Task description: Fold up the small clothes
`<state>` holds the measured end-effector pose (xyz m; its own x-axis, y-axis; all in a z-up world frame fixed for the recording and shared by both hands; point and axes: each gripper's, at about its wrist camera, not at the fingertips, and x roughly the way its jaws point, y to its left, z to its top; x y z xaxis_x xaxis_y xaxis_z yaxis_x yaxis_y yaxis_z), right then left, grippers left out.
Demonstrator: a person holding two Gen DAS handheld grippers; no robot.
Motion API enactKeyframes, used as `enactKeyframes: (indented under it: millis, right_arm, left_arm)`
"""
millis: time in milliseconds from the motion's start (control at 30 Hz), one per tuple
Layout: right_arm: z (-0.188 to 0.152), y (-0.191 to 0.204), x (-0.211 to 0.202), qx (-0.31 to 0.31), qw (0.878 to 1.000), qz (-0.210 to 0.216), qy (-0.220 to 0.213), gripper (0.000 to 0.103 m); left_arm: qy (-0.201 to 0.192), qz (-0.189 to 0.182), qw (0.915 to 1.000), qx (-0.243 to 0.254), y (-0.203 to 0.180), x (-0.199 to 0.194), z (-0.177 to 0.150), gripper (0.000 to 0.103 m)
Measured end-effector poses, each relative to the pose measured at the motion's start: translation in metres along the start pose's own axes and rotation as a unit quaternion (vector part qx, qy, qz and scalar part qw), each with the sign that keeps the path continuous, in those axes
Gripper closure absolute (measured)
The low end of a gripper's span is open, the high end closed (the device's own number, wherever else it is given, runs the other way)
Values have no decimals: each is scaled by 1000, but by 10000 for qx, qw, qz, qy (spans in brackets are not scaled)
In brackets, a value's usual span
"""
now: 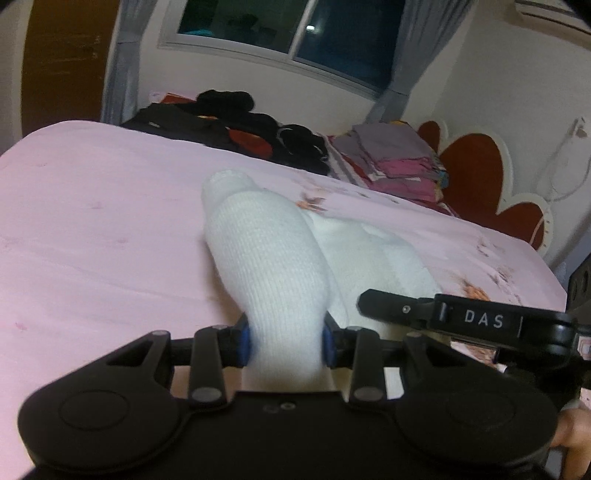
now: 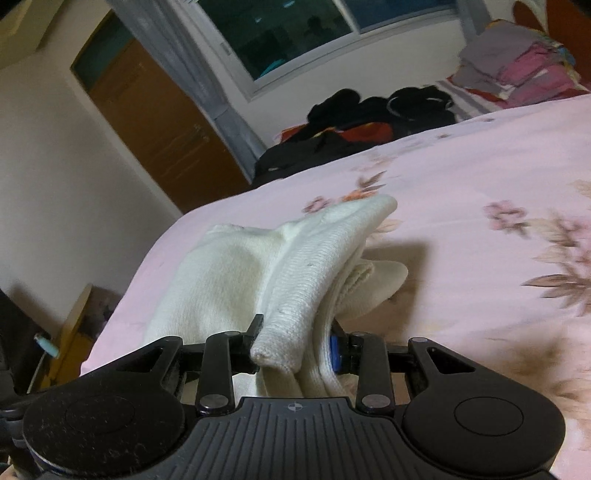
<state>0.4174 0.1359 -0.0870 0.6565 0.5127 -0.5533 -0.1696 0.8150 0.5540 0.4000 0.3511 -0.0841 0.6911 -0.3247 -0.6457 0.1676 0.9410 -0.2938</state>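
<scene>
While both sets of tongs hang over the pink bed sheet [image 1: 92, 206], each one is clenched on white knit fabric: the left tongs [image 1: 286, 343] have their blue pads pressed on either side of a ribbed white sock [image 1: 266, 251] that stretches away from them across the bed, its far end rounded and lying close to the sheet. Just to the right of it in the left wrist view lies more white knit cloth, and the black body of the right tongs [image 1: 388, 301] reaches in from the right edge beside it, with part of a hand [image 1: 570, 439] showing at the lower right corner. Seen from the right wrist, the right tongs [image 2: 295, 347] pinch a bunched, folded bundle of the white sock [image 2: 295, 266], which stands up from the flowered part of the sheet [image 2: 480, 177] near the bed's edge; whether this is one sock or a pair I cannot tell. Well apart, along the far side of the bed, sit a heap of black clothes [image 1: 258, 129] and a stack of folded pink and grey clothes [image 1: 399, 162], below a dark window [image 1: 280, 29] with grey curtains [image 1: 122, 66]
</scene>
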Motion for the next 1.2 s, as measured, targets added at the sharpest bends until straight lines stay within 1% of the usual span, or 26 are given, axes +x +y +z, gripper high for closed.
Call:
enactKeyframes:
  millis: [100,200,300,333,367,433,533,633,700,800,833,867,933,1000,1100,1200]
  right_arm:
    - [-1,4,25,-111,9999,19,103,70]
    - [-7,9,46,-362,9991,-10,214,70]
    - [-13,1,60,-325,9988,-37,363,70]
    - [-14,-5,62,-248,9988,-46,420,70]
    - [-15,-10,63,-165,9987,-14,487,70]
    - [-15,-20,64,-29,9983,6,576,68]
    - [-11,-26,57,15,9983,-21,584,64]
    - [-2,-25,48,-39,9988,-104,470,64]
    - [7,-25,46,15,9991,-100,402,64]
    - [17,-31,54,261,9980,-1,583,62]
    - [19,-34,59,396,9971,19,648,58]
    - [20,-36,62,492,9966,20,668,52]
    - [22,-40,71,598,9957,9,703,46]
    - [25,-42,80,645,9951,-7,752,46]
    - [27,-50,95,832,9928,41,857,46]
    - [26,-55,102,864,9936,126,718,46]
  left_arm:
    - [49,152,9998,-70,18,10,-1,69]
    - [104,295,9995,-84,31,22,-5,67]
    - [360,459,9982,-110,47,37,-12,60]
    - [418,466,9979,-159,52,41,-16,56]
    - [423,451,9979,-208,55,42,-18,51]
    - [418,482,9978,-185,56,41,-19,48]
    - [444,536,9974,-195,55,35,-16,48]
    - [422,617,9969,-241,56,26,-13,49]
    - [305,635,9972,-236,54,16,-10,51]
    - [153,592,9980,-165,54,7,-2,51]
    - [118,601,9980,-159,53,5,-1,51]
    - [76,607,9979,-188,53,5,4,51]
    - [9,594,9978,-301,56,5,10,51]
    - [-39,624,9973,-373,58,8,15,51]
    - [-12,710,9969,-344,60,21,22,51]
    - [73,774,9964,-346,62,36,22,51]
